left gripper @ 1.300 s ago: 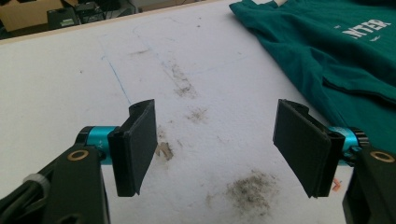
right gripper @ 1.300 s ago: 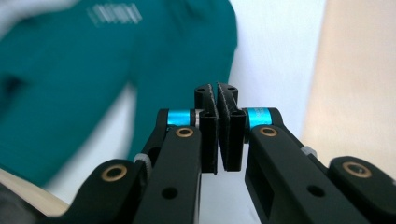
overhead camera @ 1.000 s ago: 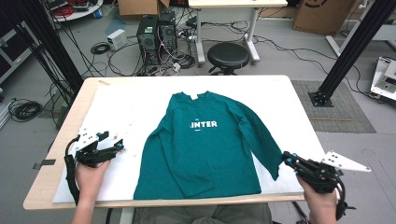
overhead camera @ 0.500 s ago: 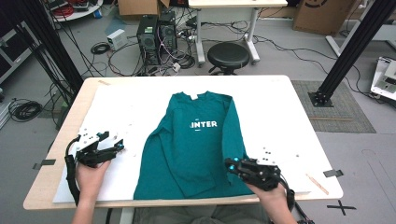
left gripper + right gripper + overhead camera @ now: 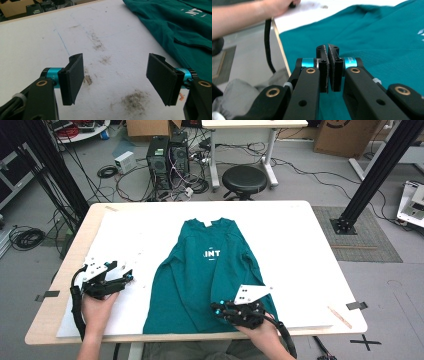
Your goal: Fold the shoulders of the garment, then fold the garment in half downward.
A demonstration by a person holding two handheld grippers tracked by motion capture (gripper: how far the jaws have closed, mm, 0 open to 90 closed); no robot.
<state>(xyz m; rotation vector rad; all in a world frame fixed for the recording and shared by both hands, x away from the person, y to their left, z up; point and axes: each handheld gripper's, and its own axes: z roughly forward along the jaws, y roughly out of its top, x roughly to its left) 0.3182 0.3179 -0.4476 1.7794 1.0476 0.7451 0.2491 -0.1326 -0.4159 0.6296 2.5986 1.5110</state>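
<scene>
Fingers of the right gripper [image 5: 216, 308] sat nearly closed, empty, over the teal shirt [image 5: 200, 275] hem — left gripper [image 5: 131, 275] beside it gaped open.

shirt [image 5: 205, 280]: I see teal green all over, with small white lettering across the chest; it reads the same teal in both gripper views.
table [image 5: 300, 245]: white sheet on top, pale wood edge showing round it; in my left gripper view the sheet carries brown smudges and faint blue pencil lines.
left gripper [image 5: 129, 277]: black body and jaws, cyan collars behind the pads, brass-coloured rivets, a pale grey plate with dark dots on top.
right gripper [image 5: 214, 307]: black as well, cyan collars, brass rivets, pale grey plate.
cables: black.
stool [image 5: 244, 179]: black seat.
floor [image 5: 310, 180]: grey.
tape marks [image 5: 355, 305]: black.
</scene>
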